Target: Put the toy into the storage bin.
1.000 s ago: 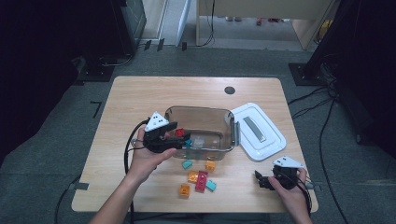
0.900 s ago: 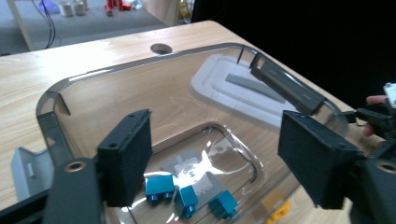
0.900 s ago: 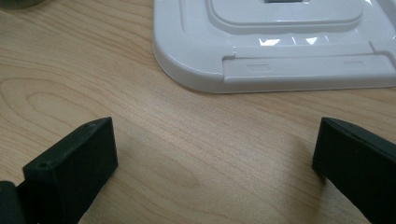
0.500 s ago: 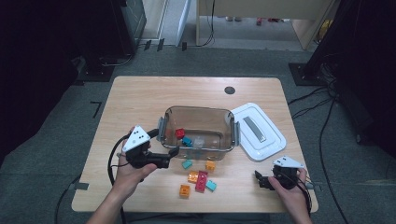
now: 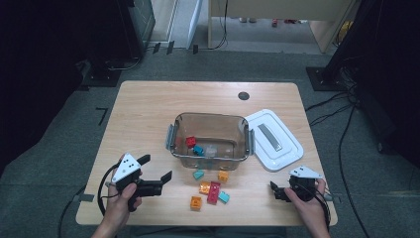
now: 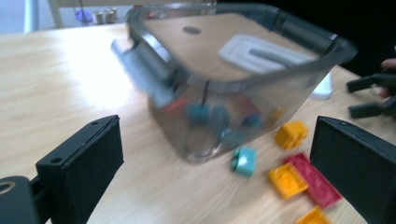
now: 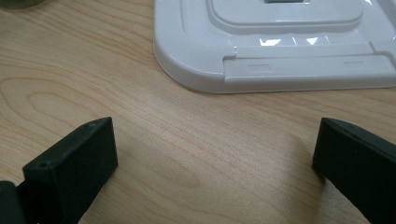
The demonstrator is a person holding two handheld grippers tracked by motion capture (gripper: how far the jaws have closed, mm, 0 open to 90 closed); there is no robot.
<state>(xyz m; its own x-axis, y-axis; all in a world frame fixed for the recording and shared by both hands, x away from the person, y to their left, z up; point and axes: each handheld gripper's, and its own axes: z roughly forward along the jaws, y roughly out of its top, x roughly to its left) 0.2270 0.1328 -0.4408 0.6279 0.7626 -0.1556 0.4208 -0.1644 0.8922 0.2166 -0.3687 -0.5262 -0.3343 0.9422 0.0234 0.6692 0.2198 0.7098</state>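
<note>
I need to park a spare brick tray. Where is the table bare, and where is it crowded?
Bare: the far strip beyond the clear container and the left side beside it. Crowded: the near edge, with loose bricks, and the right, with the white lid.

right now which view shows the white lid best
The high view: the whole white lid lies flat on the table, right of the clear box. The right gripper view shows its near edge close up; the left gripper view shows it blurred behind the box.

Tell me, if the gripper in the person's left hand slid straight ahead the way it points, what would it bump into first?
Probably the loose bricks: the left gripper points at the teal brick, with the clear container close beside that line. Depth is hard to judge.
</note>
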